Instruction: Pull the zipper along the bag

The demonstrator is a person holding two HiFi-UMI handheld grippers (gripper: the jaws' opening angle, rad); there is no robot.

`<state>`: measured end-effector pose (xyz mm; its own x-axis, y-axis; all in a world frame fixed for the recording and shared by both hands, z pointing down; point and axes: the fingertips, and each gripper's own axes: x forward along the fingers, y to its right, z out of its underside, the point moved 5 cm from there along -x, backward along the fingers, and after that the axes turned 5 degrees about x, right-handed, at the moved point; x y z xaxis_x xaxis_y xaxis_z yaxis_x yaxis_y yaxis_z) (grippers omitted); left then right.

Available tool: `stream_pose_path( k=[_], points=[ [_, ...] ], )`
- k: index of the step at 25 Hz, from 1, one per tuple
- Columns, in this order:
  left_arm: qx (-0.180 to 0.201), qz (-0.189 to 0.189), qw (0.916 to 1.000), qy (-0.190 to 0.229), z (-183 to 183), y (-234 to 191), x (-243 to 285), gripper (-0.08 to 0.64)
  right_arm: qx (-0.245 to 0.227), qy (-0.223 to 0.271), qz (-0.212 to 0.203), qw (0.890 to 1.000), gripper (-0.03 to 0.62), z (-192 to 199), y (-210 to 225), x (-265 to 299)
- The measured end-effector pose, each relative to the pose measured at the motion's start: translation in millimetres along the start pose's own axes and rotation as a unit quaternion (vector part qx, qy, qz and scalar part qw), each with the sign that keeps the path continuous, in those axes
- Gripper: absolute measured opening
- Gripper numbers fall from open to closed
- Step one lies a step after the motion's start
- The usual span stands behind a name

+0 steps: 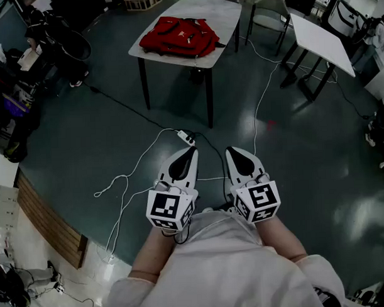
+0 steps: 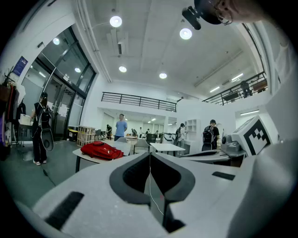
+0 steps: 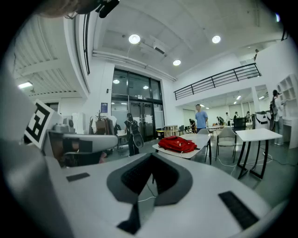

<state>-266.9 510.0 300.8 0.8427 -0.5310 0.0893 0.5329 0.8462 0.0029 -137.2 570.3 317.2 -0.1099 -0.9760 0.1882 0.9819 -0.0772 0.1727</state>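
Evidently unstarted: red fabric backpack (image 1: 183, 35) lies zipped-state unclear on white square table (image 1: 228, 16), well beyond the fingers; left gripper (image 1: 190, 151) and right gripper (image 1: 232, 152) closed, empty.

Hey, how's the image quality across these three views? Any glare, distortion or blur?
Head view: dim overall, glossy floor shows pale glare patches, red bag stays clear. Left gripper view: strong fisheye, black corners, ceiling lights blown out. Right gripper view: same curved distortion, right gripper looks soft up close.
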Motion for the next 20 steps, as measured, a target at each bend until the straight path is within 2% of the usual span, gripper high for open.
stream_pose_path(
  k=[9,14,20],
  points=[
    [-0.013,0.007,0.9998,-0.012,7,-6,2,0.021,0.013,-0.009,0.0,1.0,0.026,6,-2,9],
    [-0.032,0.009,0.9993,-0.019,15,-15,4,0.021,0.04,-0.022,0.022,0.999,0.028,14,2,20],
    [-0.053,0.002,0.9984,-0.023,23,-26,22,0.021,0.034,-0.048,0.019,0.998,0.028,17,18,39]
  ],
)
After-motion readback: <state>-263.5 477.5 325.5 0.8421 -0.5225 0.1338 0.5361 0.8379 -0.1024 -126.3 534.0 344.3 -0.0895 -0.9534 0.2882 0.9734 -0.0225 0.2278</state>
